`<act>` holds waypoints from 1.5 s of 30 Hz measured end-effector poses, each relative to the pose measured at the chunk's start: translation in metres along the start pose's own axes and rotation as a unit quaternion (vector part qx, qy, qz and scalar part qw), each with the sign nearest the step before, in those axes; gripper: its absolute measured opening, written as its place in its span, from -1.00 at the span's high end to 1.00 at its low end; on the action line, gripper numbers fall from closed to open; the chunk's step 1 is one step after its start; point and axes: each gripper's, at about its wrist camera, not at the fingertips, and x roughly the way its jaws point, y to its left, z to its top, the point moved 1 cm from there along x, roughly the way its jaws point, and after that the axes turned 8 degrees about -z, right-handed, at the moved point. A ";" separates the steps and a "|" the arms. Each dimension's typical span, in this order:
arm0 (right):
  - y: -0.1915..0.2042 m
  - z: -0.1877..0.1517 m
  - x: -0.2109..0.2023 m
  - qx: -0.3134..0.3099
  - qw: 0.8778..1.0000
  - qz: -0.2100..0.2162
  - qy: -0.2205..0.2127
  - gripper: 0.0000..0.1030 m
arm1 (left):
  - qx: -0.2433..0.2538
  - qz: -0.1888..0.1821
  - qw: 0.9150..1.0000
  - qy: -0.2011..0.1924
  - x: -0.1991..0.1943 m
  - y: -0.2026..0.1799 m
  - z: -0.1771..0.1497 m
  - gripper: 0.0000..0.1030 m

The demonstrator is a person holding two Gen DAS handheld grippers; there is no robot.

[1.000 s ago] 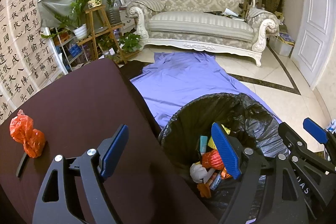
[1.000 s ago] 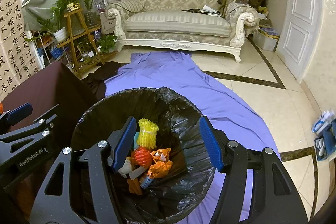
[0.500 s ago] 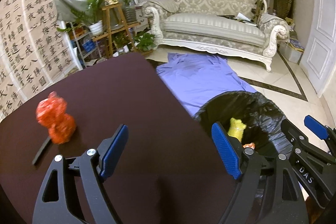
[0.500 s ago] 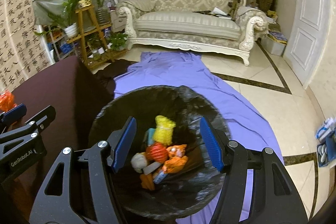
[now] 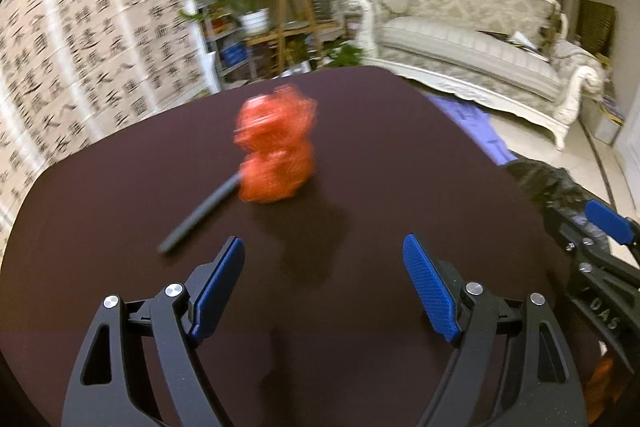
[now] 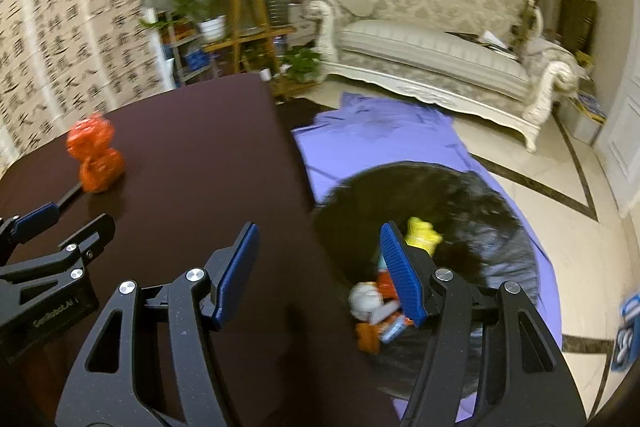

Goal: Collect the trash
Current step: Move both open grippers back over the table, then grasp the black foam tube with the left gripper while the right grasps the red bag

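Left wrist view puts the crumpled orange-red mesh net wad [image 5: 276, 151] almost dead ahead on the dark brown, matte round-cornered table [image 5: 100, 187], with a slim black pen-like stick [image 5: 200, 217] touching its near left side and running back toward the camera. The left gripper [image 5: 324, 287] hangs above the table short of the wad, its blue ribbed pads [image 5: 218, 283] spread wide and holding nothing. The right gripper [image 6: 318, 271] is likewise wide open and empty, straddling the table's right edge, with the bin lined in glossy, wrinkled black plastic [image 6: 492, 211] standing on the floor just right of the table, already holding a yellow net bundle [image 6: 420, 235], a white crumpled ball and orange scraps. The main risk, as I judge it, lies in the wad itself: springy open netting gives under the pads and may squirt out or snag only by a few strands, then drop on the way to the bin. A closing sweep could also catch the stick beside it, dragging it off the table or pinching both together. The wad looks blurred here, so its outline is uncertain, and a hurried approach could land off-centre.
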 end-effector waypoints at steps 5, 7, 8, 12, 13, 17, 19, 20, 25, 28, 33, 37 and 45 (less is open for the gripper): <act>0.032 0.002 0.000 -0.026 0.999 0.028 0.007 -0.19 | -0.036 0.024 0.999 0.018 0.004 0.039 -0.007 -0.53; 0.045 0.002 0.001 -0.038 0.999 0.035 0.010 -0.19 | -0.058 0.021 0.998 0.027 0.006 0.054 -0.008 -0.53; 0.049 0.002 0.001 -0.042 0.998 0.038 0.012 -0.19 | -0.066 0.022 0.997 0.031 0.008 0.061 -0.007 -0.53; 0.070 0.005 0.004 -0.060 0.997 0.049 0.020 -0.19 | -0.067 0.039 0.996 0.032 0.011 0.076 -0.002 -0.52; 0.073 0.004 0.004 -0.063 0.997 0.051 0.021 -0.19 | -0.067 0.042 0.996 0.032 0.013 0.079 0.000 -0.51; 0.086 0.005 0.006 -0.073 0.995 0.058 0.025 -0.19 | -0.065 0.040 0.996 0.042 0.022 0.092 0.006 -0.42; 0.091 0.006 0.008 -0.077 0.995 0.061 0.027 -0.19 | -0.070 0.027 0.996 0.055 0.028 0.097 0.005 -0.29; 0.092 0.007 0.009 -0.078 0.995 0.063 0.028 -0.19 | -0.075 0.019 0.996 0.053 0.030 0.099 0.007 -0.28; 0.102 0.008 0.012 -0.084 0.994 0.070 0.031 -0.19 | -0.044 0.013 0.998 0.045 0.032 0.093 0.010 0.33; 0.111 0.009 0.014 -0.091 0.993 0.073 0.032 -0.19 | -0.022 0.013 0.999 0.040 0.031 0.087 0.008 0.66; 0.132 0.012 0.016 -0.105 0.990 0.083 0.035 -0.19 | -0.029 0.008 0.999 0.038 0.028 0.091 0.006 0.76; 0.148 0.016 0.019 -0.114 0.989 0.093 0.036 -0.23 | -0.039 0.010 0.999 0.037 0.025 0.099 0.005 0.76; 0.180 0.028 0.026 -0.130 0.985 0.105 0.034 -0.39 | -0.062 0.028 0.997 0.035 0.020 0.120 0.002 0.76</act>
